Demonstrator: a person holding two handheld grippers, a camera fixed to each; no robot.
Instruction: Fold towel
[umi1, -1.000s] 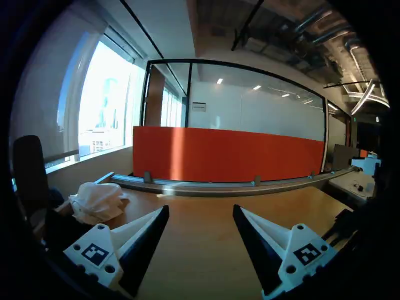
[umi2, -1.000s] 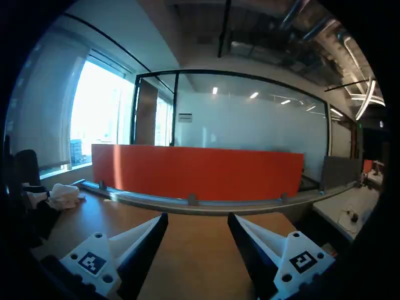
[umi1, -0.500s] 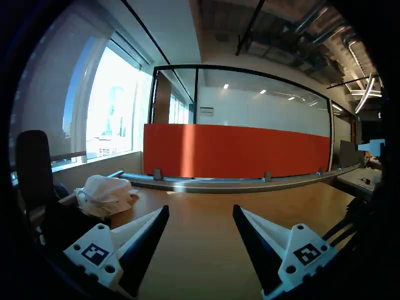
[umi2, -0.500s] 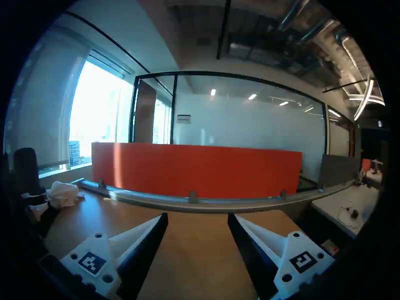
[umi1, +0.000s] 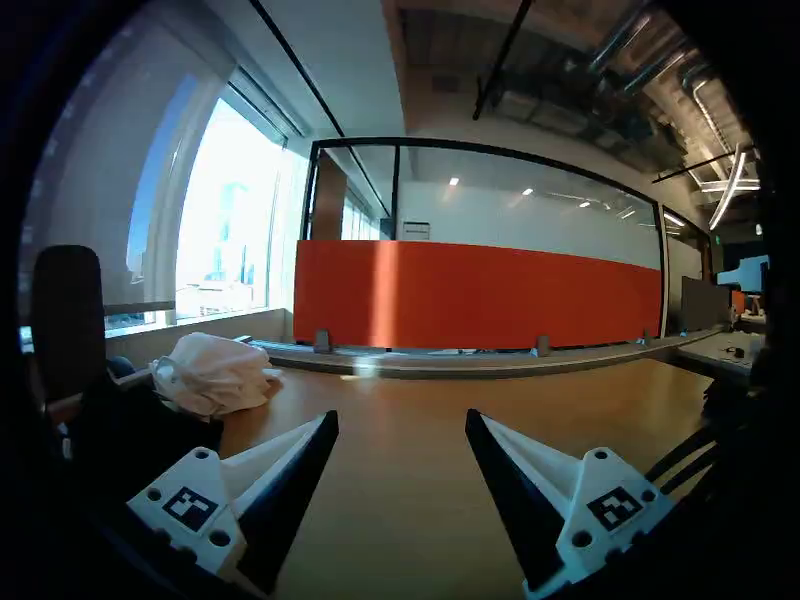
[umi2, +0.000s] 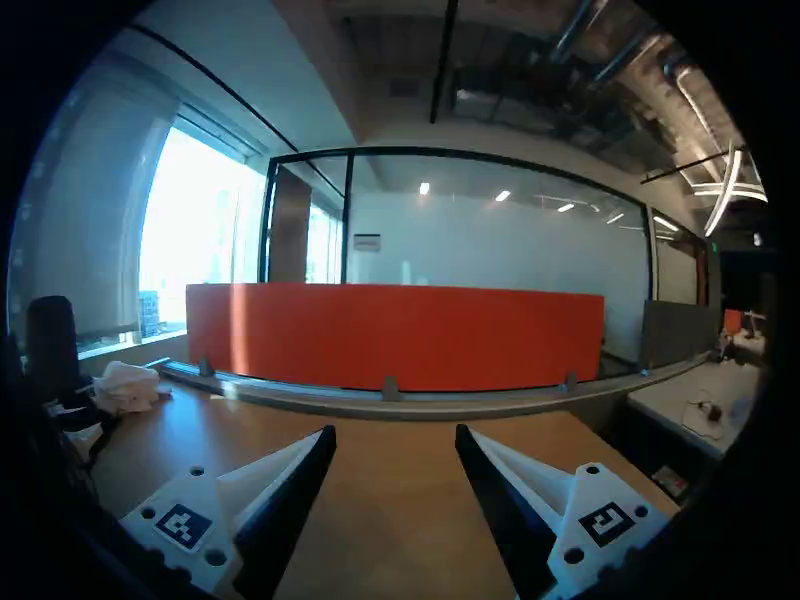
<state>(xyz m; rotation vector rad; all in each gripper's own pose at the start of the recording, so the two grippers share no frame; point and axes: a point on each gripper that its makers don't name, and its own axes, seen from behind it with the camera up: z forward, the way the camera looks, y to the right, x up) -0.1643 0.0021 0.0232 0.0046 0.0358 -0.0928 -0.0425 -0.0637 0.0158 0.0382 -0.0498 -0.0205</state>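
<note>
Left gripper (umi1: 400, 414): fingers apart, nothing between them, over bare desk (umi1: 400, 510). Right gripper (umi2: 395, 429): likewise apart and empty. Towel (umi1: 215, 372): crumpled white heap on the desk, ahead-left of the left gripper, near but not touching. In the right gripper view it lies well apart, far left. That view adds a second desk (umi2: 690, 400) at right.

Left gripper (umi1: 401, 415) lower, nearer crumpled towel (umi1: 215, 372); right gripper (umi2: 395, 432) slightly lower
</note>
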